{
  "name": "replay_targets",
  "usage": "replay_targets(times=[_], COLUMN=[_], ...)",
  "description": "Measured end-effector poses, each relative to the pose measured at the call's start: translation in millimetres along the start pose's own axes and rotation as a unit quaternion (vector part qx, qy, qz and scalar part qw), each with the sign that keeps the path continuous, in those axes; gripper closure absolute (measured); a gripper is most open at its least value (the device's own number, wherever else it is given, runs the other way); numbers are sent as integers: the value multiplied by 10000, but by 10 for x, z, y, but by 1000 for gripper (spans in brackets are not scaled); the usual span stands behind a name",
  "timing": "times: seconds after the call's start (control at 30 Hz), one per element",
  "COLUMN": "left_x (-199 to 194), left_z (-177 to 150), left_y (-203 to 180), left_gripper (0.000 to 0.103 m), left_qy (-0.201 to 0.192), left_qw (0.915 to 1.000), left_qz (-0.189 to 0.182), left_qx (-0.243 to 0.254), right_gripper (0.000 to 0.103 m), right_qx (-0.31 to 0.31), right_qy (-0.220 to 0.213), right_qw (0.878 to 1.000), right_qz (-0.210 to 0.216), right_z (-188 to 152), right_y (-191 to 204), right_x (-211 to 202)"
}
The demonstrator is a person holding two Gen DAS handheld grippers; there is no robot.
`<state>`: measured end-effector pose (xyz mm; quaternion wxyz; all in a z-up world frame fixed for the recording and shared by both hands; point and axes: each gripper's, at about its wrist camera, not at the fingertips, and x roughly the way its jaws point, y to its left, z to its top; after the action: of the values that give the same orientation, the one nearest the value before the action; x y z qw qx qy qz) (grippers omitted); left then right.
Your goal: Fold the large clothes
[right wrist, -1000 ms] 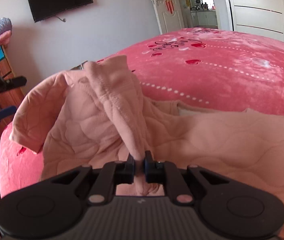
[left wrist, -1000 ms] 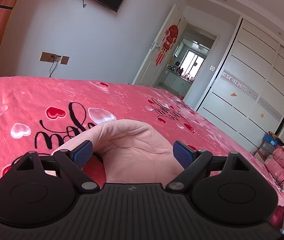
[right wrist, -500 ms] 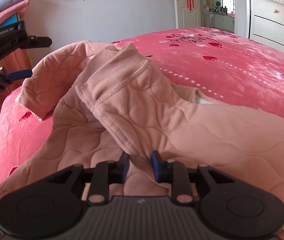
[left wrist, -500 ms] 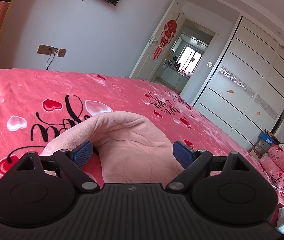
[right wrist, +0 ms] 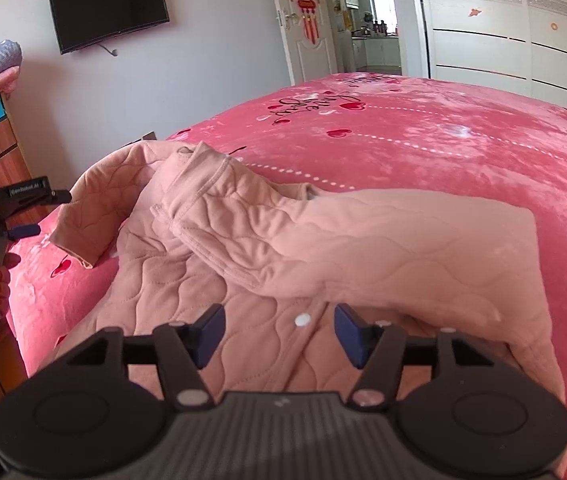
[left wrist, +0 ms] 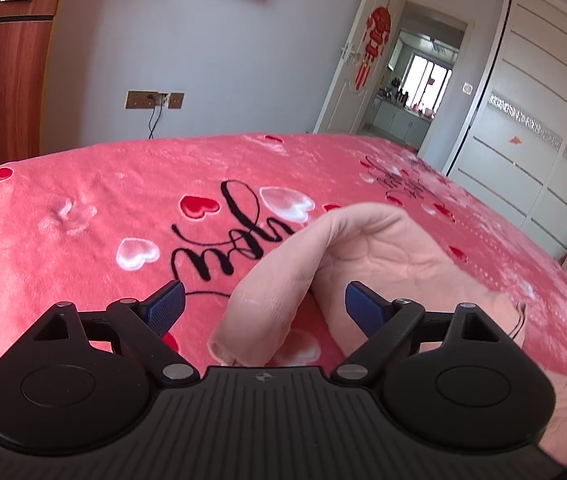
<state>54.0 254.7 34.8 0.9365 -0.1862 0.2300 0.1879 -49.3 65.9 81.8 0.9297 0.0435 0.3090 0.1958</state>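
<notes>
I hold both tongs wide and empty: the pink jacket (right wrist: 243,280) lies on the bed (right wrist: 443,140), its loose sleeve (left wrist: 283,280) at twelve o'clock between my left tongs (left wrist: 263,308), nearer than my right tongs (right wrist: 279,332).

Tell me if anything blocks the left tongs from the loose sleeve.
Nothing visible does: the left tongs are open, and the pink sleeve lies right between their jaws on the bedspread.
</notes>
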Motion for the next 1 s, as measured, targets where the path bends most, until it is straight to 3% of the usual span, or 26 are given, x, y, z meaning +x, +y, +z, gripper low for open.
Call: replay_targets(times=[0.13,0.23,0.3,0.37,0.43,0.53,0.7,0.83,1.0], left_x=[80,242,327,413,459,334,58,-181,-364], left_z=[-99,-121,-112,-91,-50,90,405,556,587], left_y=[-68,-74,-50,-32,16,200,668,1122,1532], left_gripper=[0,4,16,49,75,91,95,96,96], left_qy=[81,163,187,193,222,-21,-432,-710,-841], left_qw=[9979,9967,9976,9984,9988,9986,9875,9728,9596], left_qz=[236,378,371,361,394,275,202,354,710], left_qx=[599,703,561,394,201,-444,-1502,-2176,-2591], right_gripper=[41,41,40,39,38,35,33,32,31], right_qx=[181,121,76,-2,-86,-217,-557,-818,-1459], right_qy=[57,56,45,36,10,4,29,37,30], right_qw=[9998,9998,9998,9997,9995,9991,9977,9963,9892], right_qz=[-59,-143,-180,-236,-291,-361,-376,-276,-126], right_z=[-121,-159,-169,-154,-140,-103,-27,91,280], right_y=[-62,-44,-23,11,38,96,237,366,604], right_x=[-180,-264,-304,-327,-332,-281,-78,165,526])
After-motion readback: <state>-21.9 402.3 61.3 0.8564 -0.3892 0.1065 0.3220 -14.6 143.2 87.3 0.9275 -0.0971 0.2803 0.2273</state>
